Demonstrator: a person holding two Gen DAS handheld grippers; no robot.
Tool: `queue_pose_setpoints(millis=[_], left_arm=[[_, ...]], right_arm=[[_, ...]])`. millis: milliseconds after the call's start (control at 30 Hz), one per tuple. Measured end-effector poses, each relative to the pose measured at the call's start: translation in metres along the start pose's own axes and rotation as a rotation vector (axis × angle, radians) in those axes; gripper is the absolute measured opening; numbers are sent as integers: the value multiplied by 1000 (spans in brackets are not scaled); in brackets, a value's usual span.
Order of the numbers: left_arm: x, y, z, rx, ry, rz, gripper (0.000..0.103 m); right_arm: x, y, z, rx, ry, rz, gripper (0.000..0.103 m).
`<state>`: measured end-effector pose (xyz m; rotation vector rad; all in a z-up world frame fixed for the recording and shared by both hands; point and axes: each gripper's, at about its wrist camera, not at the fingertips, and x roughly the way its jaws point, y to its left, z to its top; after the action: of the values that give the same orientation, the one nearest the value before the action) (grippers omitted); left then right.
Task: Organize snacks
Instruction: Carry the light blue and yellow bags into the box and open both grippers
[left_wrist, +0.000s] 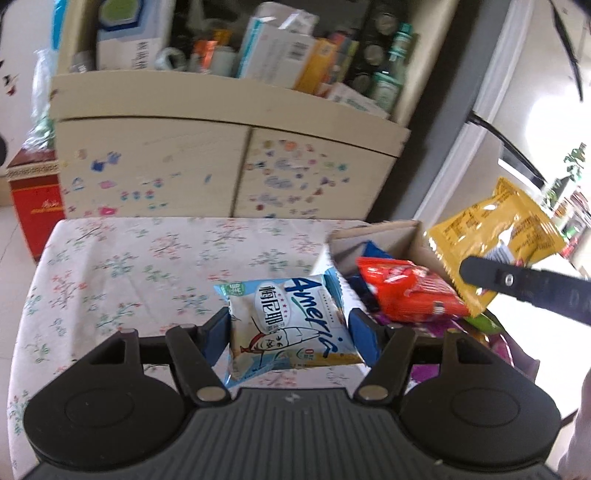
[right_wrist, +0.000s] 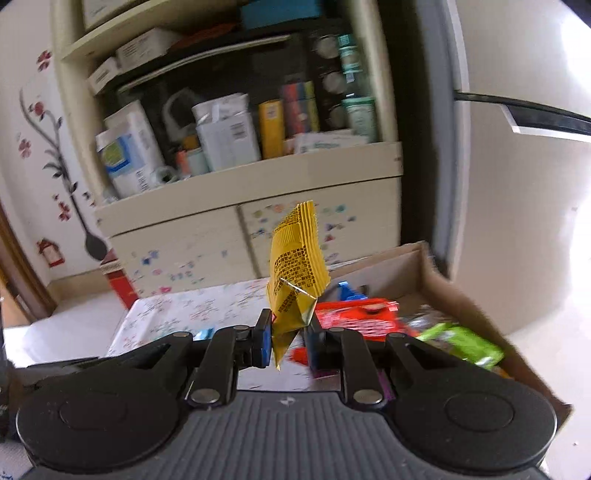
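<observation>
In the left wrist view, the left gripper is clamping a pale blue snack packet between its blue pads, holding it clear above the floral tablecloth just left of the cardboard box, which is taken here as the landmark. At the box's right side the right gripper is coming in as a black finger, pinching a yellow snack packet above the box; a red snack packet is lying inside it on other wrappers. In the right wrist view, the right gripper is showing its jaws pressed together on the lower edge of the yellow snack packet, which is standing up edge-on left of the cardboard box, with the red snack packet and a green snack packet inside. Judging by this, both packets are being carried, probably out of the box for sorting onto the cloth, though the direction cannot be settled; the next move calls for a chosen spot and a gentle release. The box's bottom, its purple contents and the blurred shelf items behind it are hard to make out.
</observation>
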<state>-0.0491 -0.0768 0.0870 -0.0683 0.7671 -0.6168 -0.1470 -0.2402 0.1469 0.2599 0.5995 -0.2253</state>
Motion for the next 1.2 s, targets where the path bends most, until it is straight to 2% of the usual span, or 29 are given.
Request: queue_pose_setpoints(millis=[233,600,833,900,1000,1033,1067,1133,1200], left_arm=[[0,-25,-5,50,11,-66,67],[8,-84,-14,154,25,-193,68],[25,-118,-23,140,42,-220,66],[31,-126,-25,143,51,-219,68],[38,-136,-27,151,71,-207,75],[37,-137,-27,146,72,-204,78],[36,-138,-27,141,71,-202,80],[32,-139,-27,135,65,-198,86],[27,-141,-26,146,60,-166,90]], right_arm=[[-17,-30,3,55,-38,-60,22],[-31,-66,0,114,-27,-143,23],[-26,-83,-4,162,37,-188,23],[-22,-86,-4,185,64,-175,23],[-20,-88,-4,218,82,-164,34],[-20,-90,-4,230,86,-158,42],[-22,-91,-4,245,85,-152,55],[-27,-95,-3,283,76,-146,68],[-32,-99,-3,311,65,-135,69]])
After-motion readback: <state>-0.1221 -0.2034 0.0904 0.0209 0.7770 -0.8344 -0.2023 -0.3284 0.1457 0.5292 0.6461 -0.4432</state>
